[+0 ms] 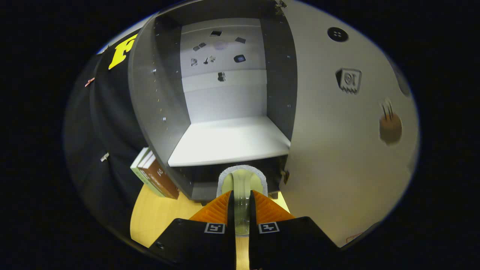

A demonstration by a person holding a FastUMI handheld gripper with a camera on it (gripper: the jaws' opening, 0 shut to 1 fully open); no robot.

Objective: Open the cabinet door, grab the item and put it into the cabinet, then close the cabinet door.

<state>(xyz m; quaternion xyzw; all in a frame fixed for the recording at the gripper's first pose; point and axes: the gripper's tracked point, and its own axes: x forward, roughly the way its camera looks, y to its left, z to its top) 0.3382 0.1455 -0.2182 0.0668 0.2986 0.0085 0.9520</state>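
The dark cabinet (157, 112) stands open just ahead of me, with its pale shelf (228, 142) bare and lit. Its door (337, 150) is swung out to the right and carries a blurred brown knob (390, 128). My gripper (242, 195) is shut on the item (243, 177), a pale yellow piece with a rough grey rim. The piece sticks out past the fingertips, just below the front edge of the shelf. Its lower part is hidden between the fingers.
Two or three books (154, 175) lean against the cabinet's left side on the wooden tabletop (157, 215). Black cloth (108, 123) hangs to the left. Small dark marks dot the cabinet's back wall (221, 56).
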